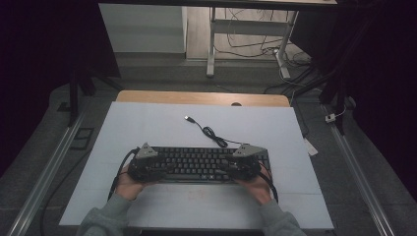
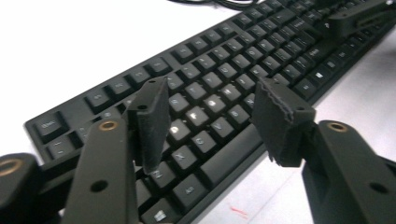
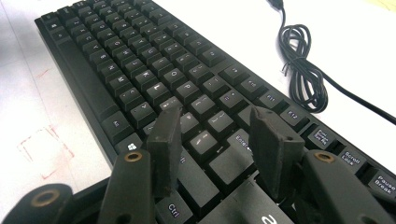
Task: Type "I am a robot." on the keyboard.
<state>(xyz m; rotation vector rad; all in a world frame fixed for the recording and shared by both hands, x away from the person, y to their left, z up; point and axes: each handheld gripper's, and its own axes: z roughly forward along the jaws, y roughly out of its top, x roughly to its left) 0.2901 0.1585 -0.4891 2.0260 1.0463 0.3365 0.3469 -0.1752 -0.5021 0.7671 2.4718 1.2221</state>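
Both the left gripper (image 2: 210,123) and the right gripper (image 3: 219,149) hover part-open, holding nothing, over the black keyboard (image 1: 196,162), its keys just beneath their jaws.

White mat (image 1: 147,128) on wooden table (image 1: 147,96)

A white sheet covers most of the worktop (image 1: 147,128), leaving a wooden strip bare along its far edge. A black keyboard (image 1: 196,162) lies flat on the sheet. Its coiled cable (image 1: 212,133) rests just beyond the keyboard, and faint red marks (image 3: 44,147) sit just beside the keyboard's near edge.
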